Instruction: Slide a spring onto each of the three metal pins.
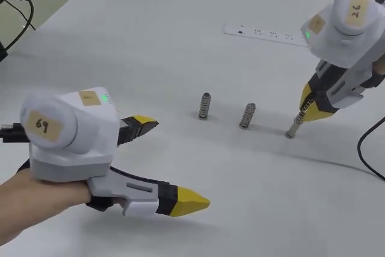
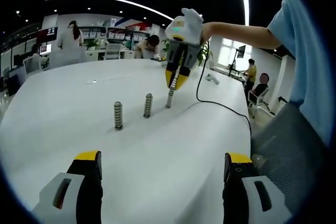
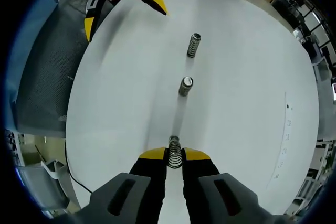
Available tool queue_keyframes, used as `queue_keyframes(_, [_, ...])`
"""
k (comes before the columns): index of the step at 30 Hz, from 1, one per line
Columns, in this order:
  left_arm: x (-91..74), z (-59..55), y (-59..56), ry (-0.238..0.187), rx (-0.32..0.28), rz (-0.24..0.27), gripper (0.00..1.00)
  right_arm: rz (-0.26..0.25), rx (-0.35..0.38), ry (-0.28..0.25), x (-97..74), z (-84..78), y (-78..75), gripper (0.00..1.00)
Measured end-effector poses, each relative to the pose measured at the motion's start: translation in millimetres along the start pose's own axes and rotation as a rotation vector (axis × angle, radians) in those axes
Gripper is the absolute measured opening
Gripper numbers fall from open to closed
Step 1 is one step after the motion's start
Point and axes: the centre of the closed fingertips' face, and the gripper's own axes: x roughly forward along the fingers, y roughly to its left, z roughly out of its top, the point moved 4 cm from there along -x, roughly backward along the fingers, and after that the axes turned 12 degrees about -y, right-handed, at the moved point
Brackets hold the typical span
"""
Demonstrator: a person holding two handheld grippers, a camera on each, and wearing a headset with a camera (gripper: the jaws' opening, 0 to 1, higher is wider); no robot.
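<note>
Spring, coiled grey steel wire (image 1: 307,109), third of the set. It is gripped between the yellow tips of the right gripper (image 1: 313,111), whose jaws are narrow and closed on the coils, seen clearly in the right gripper view.

Location: right end of the row, on the slim metal pin (image 1: 293,127). The lower coils seem to be over the pin's top, and the lower shaft is bare down to the table. Pin and spring appear to lean right more than their neighbours.

Companion items: middle pin with spring (image 1: 248,115), just to the left, and left pin with spring (image 1: 204,106) beyond it. Both stand upright, are covered to full height, and are apart from either gripper.

Left gripper (image 1: 177,161): near left, low over the table, jaws spread wide and holding nothing, well apart from the row.

Surface: plain white table (image 1: 150,40).
Far side: white power strip (image 1: 264,33).
Right edge: black cable (image 1: 368,148).

Step in hand, by judgement: seating the last of three springs, with two done.

Next move calls for holding the coil in line with the pin, pushing it down the shaft to the table, then opening the jaws. A skewed push may tip the pin or buckle the spring.
</note>
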Motion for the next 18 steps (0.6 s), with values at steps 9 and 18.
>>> queue_keyframes(9, [-0.1,-0.5,-0.2,0.003,-0.003,0.001,0.94,0.011,0.002,0.011,11.6,-3.9,-2.1,0.08])
queue_keyframes(18, [-0.1,-1.6,-0.1,0.007,-0.007,0.001,0.94,0.019,0.004,0.018,21.1,-7.5,0.5,0.08])
